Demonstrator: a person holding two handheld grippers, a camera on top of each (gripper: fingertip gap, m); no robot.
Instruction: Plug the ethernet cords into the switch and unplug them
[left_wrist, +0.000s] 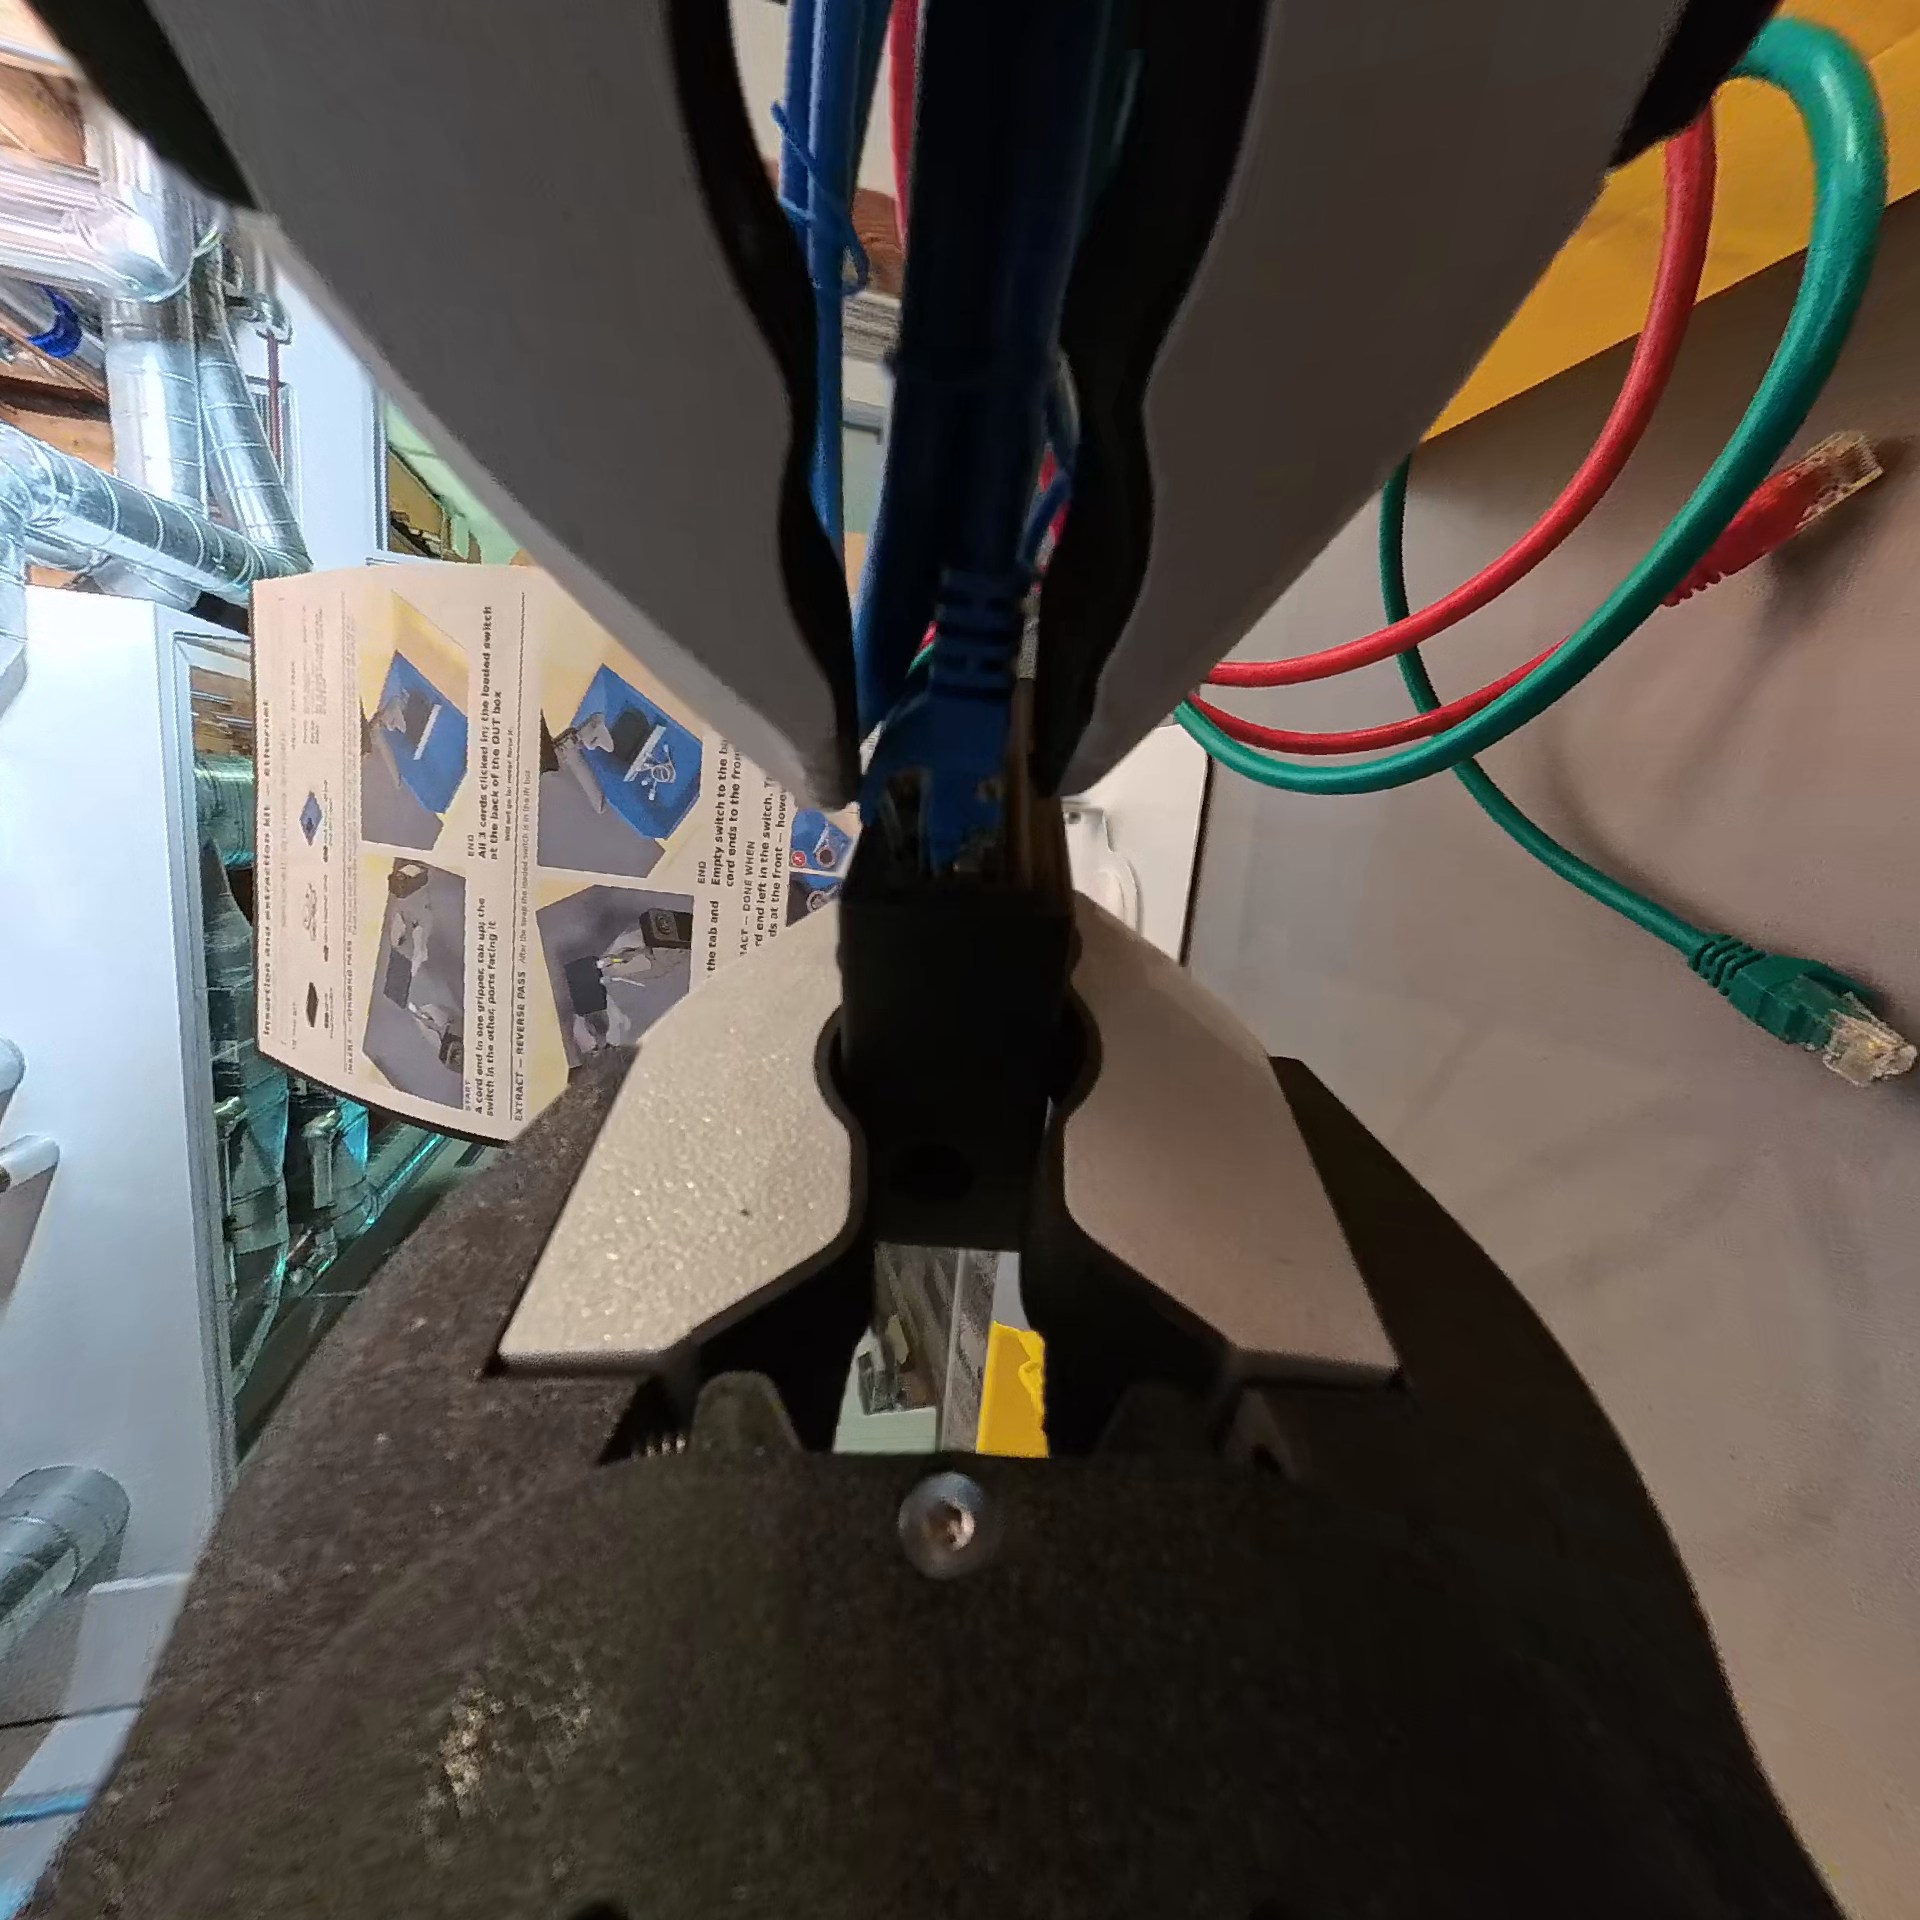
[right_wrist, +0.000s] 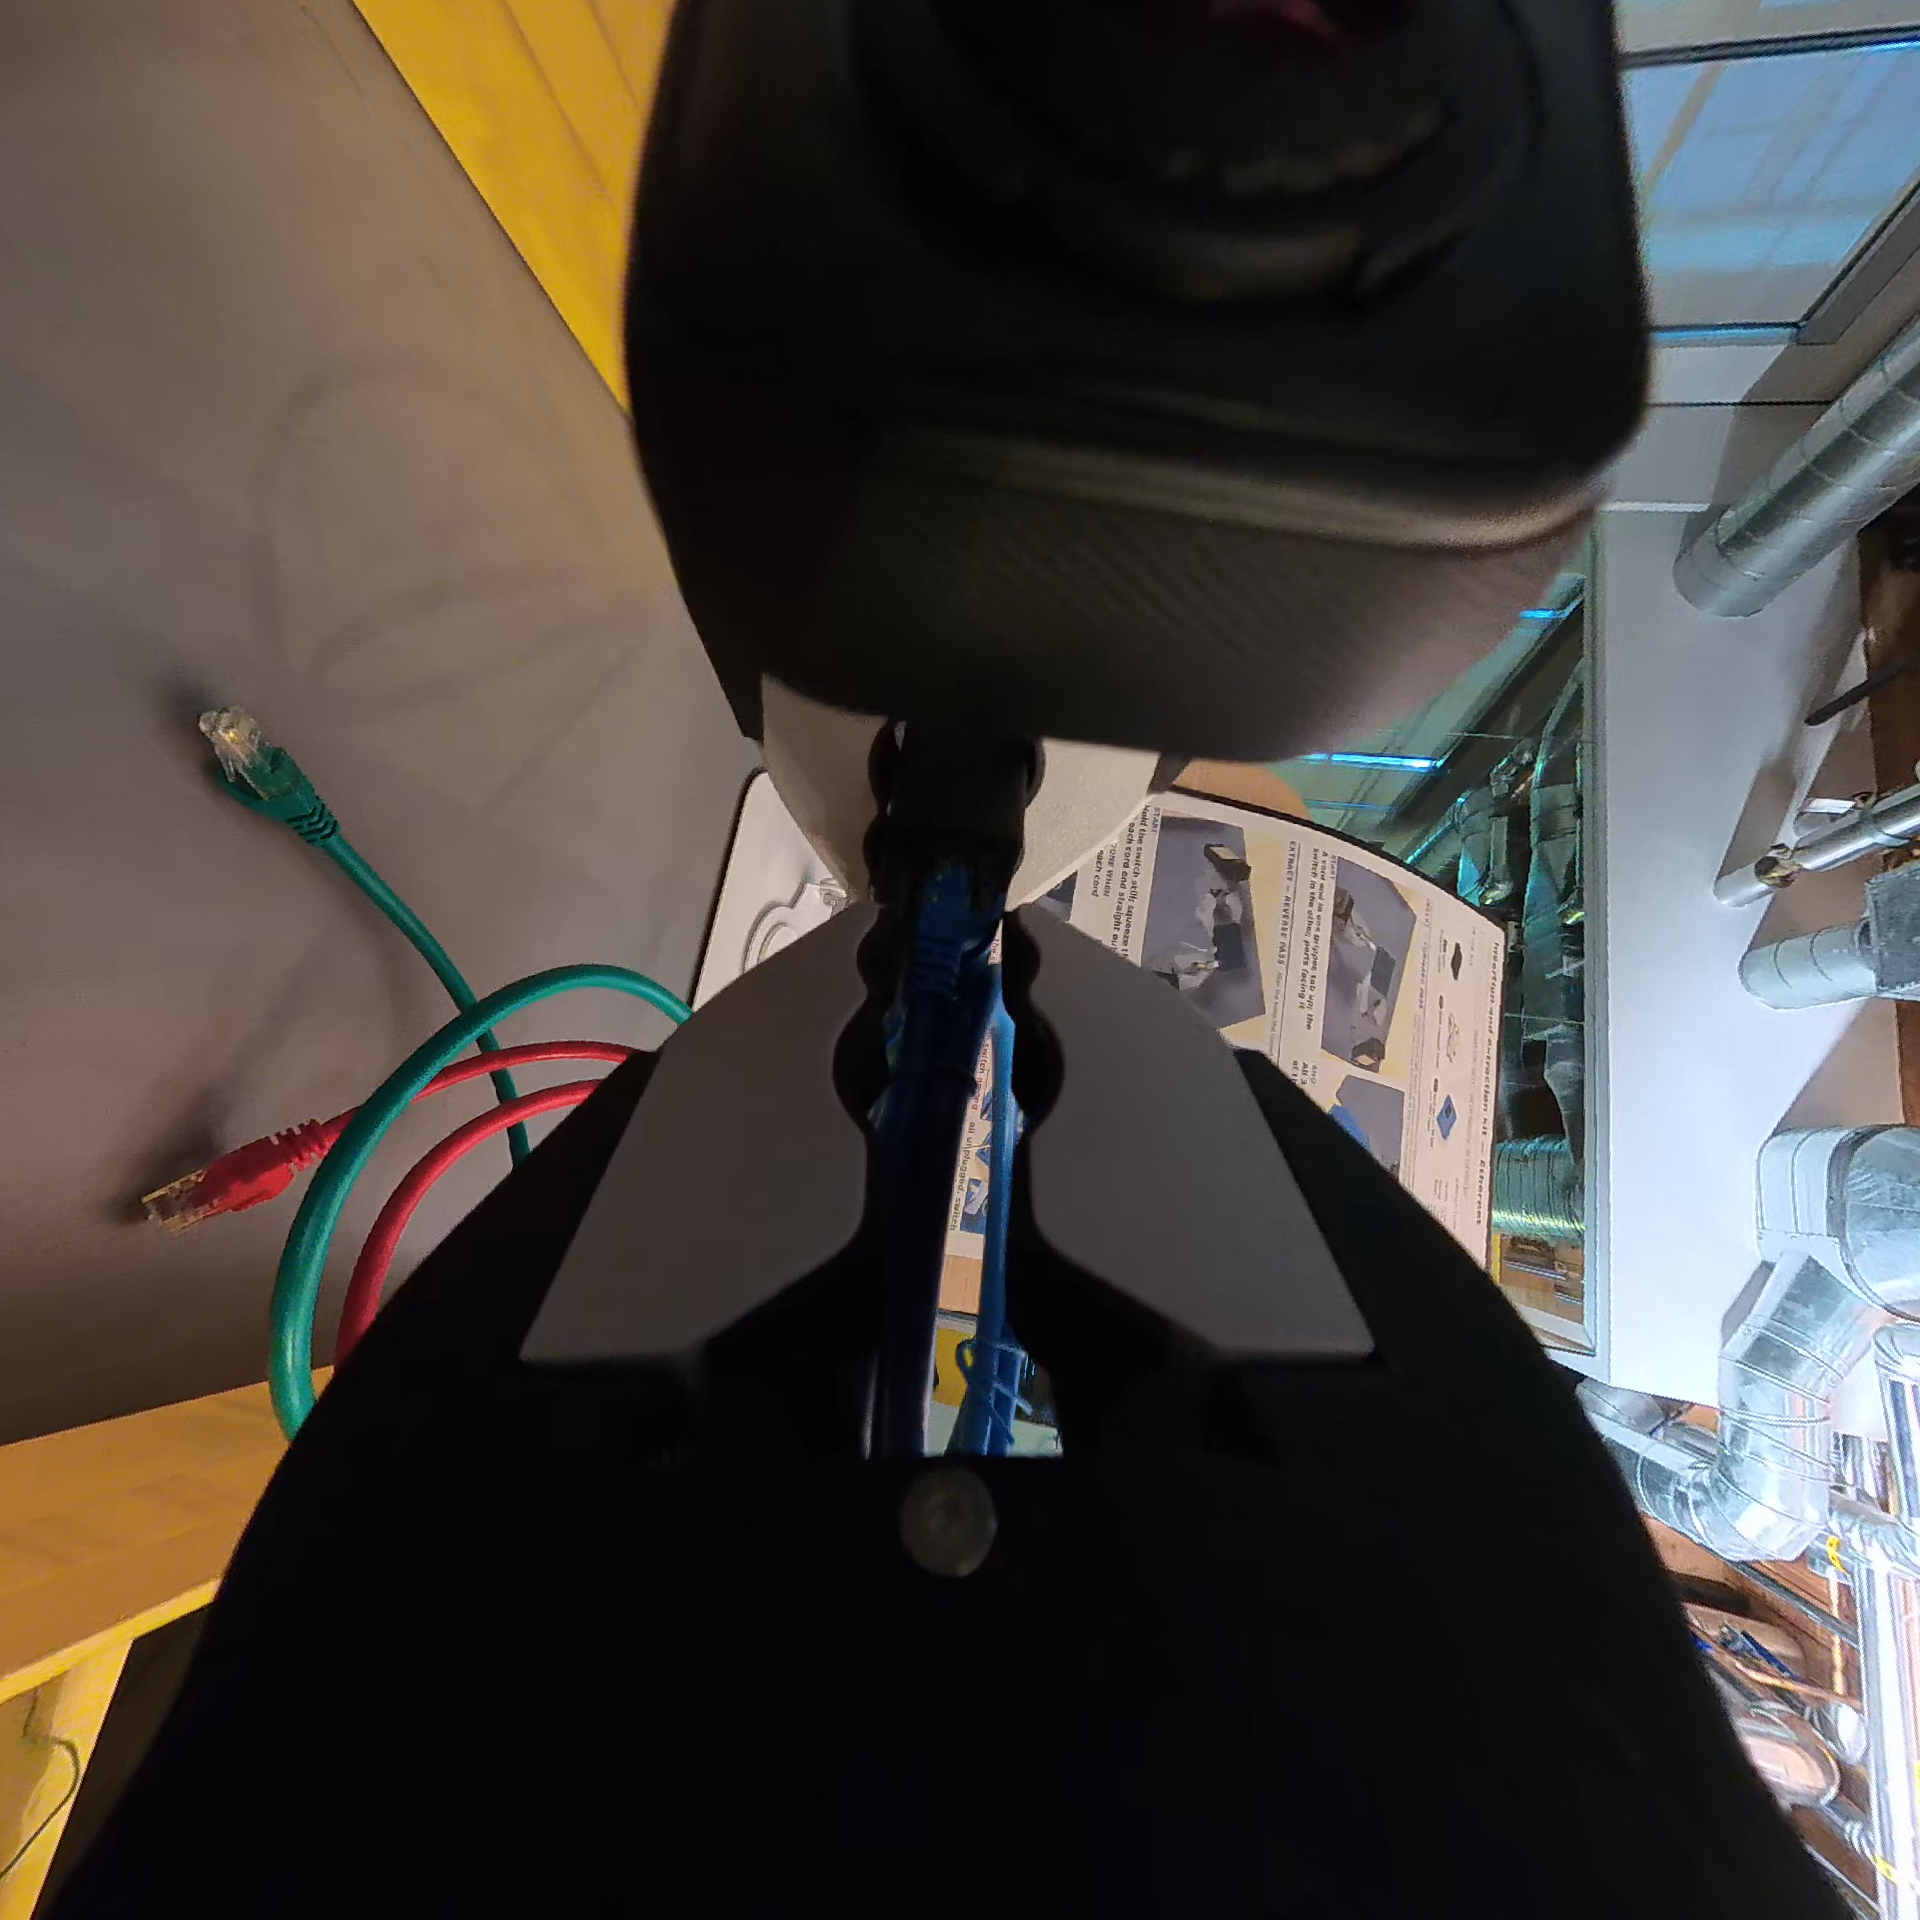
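My left gripper (left_wrist: 956, 966) is shut on the small black switch (left_wrist: 951, 1018), held between its grey fingers (left_wrist: 727, 1122). My right gripper (left_wrist: 951, 779) comes in from above, shut on the blue ethernet cord's plug (left_wrist: 951, 727). The plug's tip is at the switch's port face; I cannot tell whether it is seated. In the right wrist view, my right gripper (right_wrist: 940, 925) holds the blue cord (right_wrist: 935, 997), pointed at the switch (right_wrist: 956, 800) under the left gripper's dark body (right_wrist: 1091, 416). A green cord (left_wrist: 1766, 977) and a red cord (left_wrist: 1766, 520) lie loose on the grey mat (left_wrist: 1558, 1143).
The green plug (right_wrist: 249, 758) and red plug (right_wrist: 218, 1190) lie unplugged on the mat (right_wrist: 312, 416), which sits on a yellow table (right_wrist: 520, 125). A printed instruction sheet (left_wrist: 468, 831) stands behind the grippers, and a white object (left_wrist: 1138, 831) is beside it. Silver ducts (right_wrist: 1818, 499) run behind. My hands' fingertips stand some 5 cm from each other.
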